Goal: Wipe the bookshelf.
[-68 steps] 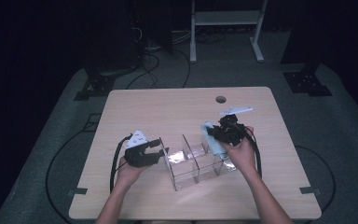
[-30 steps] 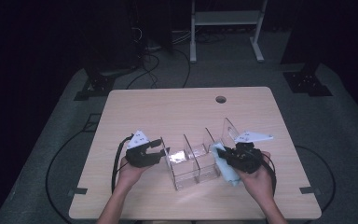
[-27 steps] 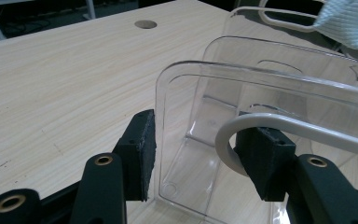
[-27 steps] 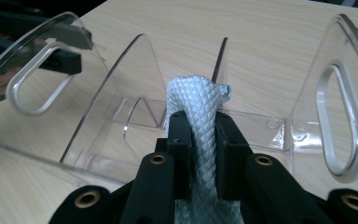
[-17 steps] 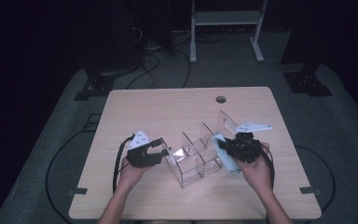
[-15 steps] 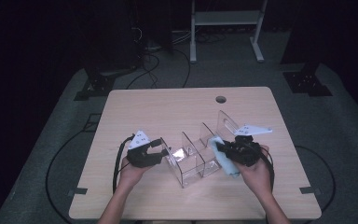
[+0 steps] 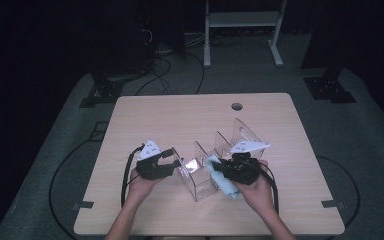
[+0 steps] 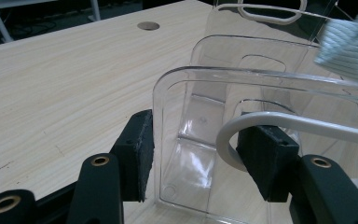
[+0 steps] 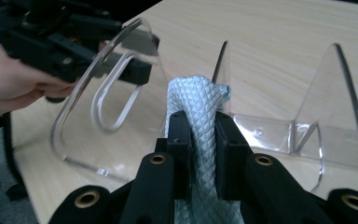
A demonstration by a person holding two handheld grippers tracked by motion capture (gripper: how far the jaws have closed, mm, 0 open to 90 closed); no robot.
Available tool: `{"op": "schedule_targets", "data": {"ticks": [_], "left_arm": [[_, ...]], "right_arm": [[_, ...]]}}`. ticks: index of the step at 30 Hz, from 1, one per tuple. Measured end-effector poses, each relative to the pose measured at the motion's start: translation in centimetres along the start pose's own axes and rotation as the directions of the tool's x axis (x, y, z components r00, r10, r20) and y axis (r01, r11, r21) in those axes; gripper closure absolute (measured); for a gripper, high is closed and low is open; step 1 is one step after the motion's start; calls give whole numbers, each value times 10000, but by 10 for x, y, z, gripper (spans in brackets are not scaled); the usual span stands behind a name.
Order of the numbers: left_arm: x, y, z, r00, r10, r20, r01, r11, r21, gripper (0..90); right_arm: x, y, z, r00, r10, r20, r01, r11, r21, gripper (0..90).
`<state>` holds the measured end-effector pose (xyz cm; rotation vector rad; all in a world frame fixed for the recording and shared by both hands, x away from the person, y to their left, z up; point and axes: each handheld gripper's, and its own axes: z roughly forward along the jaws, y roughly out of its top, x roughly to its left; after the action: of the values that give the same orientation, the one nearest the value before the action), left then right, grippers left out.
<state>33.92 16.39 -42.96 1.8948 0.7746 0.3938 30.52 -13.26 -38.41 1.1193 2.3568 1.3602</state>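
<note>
At a wooden table point(image 7: 180, 120), the left gripper point(image 8: 196, 161) clamps the end wall of a clear acrylic organizer point(image 7: 215, 160) while the right gripper point(image 9: 199, 140), jaws pinched on a pale blue cloth point(image 9: 193, 100), holds it just beside the rack's dividers.

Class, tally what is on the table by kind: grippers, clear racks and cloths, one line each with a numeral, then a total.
Grippers: 2, left gripper and right gripper
Clear rack: 1
Cloth: 1
Total: 4
</note>
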Motion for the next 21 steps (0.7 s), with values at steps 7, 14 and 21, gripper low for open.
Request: {"op": "schedule_targets", "data": {"ticks": [7, 14, 21], "left_arm": [[0, 0, 0, 10000, 3, -12, -3, 10000, 13, 461], [-1, 0, 0, 9999, 116, -26, -116, 9999, 41, 462], [0, 0, 0, 10000, 63, -11, -63, 10000, -3, 462]], "right_arm": [[3, -1, -3, 9997, -157, 202, 157, 9999, 40, 784], [3, -2, -2, 9997, -97, 205, 96, 9999, 57, 784], [-4, 12, 11, 9997, 16, 224, -17, 10000, 18, 783]]}}
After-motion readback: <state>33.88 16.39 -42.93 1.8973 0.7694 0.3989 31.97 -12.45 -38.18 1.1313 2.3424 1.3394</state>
